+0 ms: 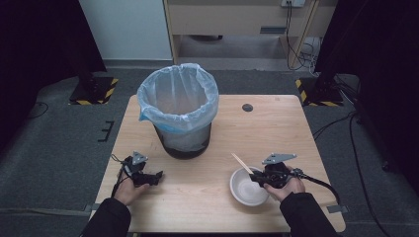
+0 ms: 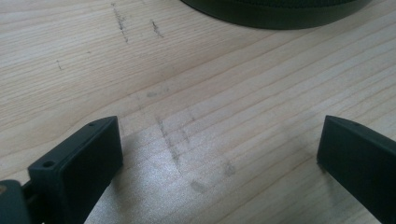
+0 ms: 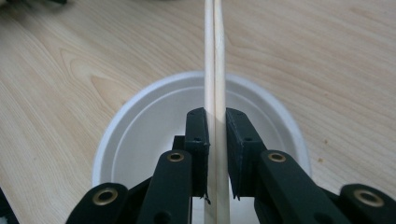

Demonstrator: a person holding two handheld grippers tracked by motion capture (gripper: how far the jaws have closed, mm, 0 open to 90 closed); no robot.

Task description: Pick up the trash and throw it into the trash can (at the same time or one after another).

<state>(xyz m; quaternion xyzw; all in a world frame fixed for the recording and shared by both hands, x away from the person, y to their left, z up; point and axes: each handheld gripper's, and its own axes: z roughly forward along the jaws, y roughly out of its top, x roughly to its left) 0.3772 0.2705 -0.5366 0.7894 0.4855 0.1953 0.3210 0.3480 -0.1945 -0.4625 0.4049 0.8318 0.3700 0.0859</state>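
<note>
A pair of wooden chopsticks is clamped between the pads of my right gripper, which is shut on them; the sticks point up and to the left over a white bowl. The same empty bowl lies right under the right gripper's jaws. My left gripper rests low over the table at the front left, and its jaws stand wide open with bare wood between them. A dark bin with a pale plastic liner stands at the table's middle back.
The wooden table has a small round dark disc near its back edge. The bin's dark base shows just ahead of the left gripper. Cables trail from both grippers toward the table's front corners.
</note>
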